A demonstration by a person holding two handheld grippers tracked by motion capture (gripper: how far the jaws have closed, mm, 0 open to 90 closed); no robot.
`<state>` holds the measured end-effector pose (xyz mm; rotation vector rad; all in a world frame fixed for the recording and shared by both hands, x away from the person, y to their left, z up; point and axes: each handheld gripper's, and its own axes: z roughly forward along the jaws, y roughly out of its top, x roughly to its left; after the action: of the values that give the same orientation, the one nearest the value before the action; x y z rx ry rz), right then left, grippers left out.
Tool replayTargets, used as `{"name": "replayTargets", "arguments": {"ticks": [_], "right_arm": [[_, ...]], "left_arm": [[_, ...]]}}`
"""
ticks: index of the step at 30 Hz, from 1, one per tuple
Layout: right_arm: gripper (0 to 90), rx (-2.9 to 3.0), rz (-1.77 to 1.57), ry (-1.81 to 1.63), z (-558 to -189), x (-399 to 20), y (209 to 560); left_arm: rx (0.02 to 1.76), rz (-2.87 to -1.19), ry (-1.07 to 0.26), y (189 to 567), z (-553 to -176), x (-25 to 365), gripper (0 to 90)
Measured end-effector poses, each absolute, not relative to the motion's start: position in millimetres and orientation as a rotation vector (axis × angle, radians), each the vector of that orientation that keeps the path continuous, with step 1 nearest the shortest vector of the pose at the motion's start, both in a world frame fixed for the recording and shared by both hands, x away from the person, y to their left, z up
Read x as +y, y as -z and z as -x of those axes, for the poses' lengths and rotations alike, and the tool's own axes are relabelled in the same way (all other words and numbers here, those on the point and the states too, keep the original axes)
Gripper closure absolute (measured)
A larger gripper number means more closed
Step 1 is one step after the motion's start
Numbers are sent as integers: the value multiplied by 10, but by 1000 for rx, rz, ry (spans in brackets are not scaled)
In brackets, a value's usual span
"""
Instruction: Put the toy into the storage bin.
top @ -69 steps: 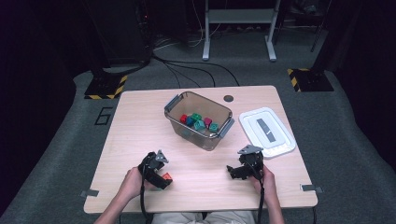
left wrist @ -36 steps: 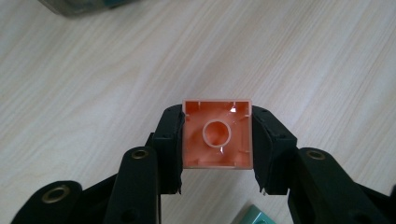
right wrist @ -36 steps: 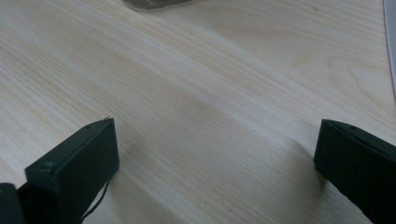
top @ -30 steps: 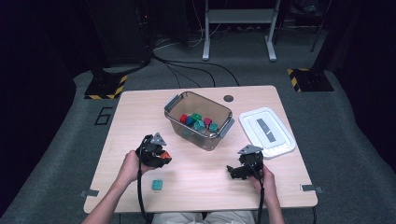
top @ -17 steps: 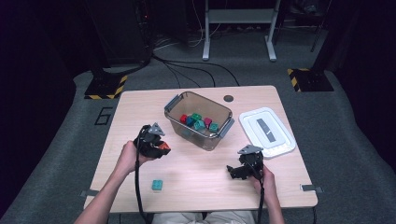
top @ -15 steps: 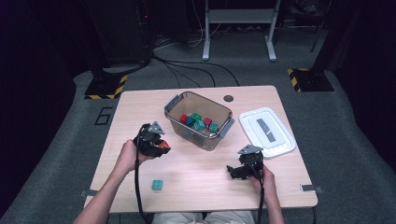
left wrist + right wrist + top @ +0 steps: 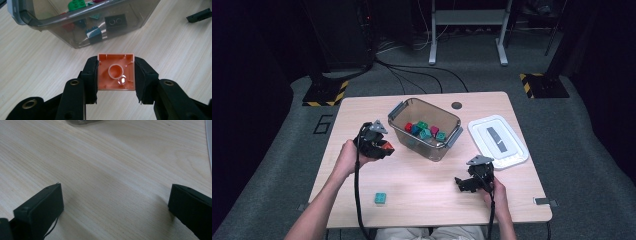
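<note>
Orange brick (image 7: 116, 72) sits clamped between left claw (image 7: 116, 80) jaws.

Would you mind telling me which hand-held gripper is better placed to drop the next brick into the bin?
The left hand-held gripper: it already clamps an orange brick right beside the clear bin. The right hand-held gripper is open, holding nothing, farther from the bin.

One orange brick (image 7: 116, 72) sits between my left claw's (image 7: 379, 144) pads, one teal brick (image 7: 380, 198) lies behind it, one clear bin (image 7: 398, 123) ahead holds perhaps six bricks, and one white lid (image 7: 512, 154) lies beyond my right claw (image 7: 464, 183).
</note>
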<state>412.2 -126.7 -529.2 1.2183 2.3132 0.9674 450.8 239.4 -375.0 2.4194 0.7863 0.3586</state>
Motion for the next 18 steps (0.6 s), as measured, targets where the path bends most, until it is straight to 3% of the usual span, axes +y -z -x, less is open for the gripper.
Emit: {"name": "replayTargets", "arguments": {"ticks": [18], "right_arm": [[0,2313,-1218,-968,-4122,-1267,5293]], "left_arm": [[764,-2417,-404,3438,-4717,2259,589]]}}
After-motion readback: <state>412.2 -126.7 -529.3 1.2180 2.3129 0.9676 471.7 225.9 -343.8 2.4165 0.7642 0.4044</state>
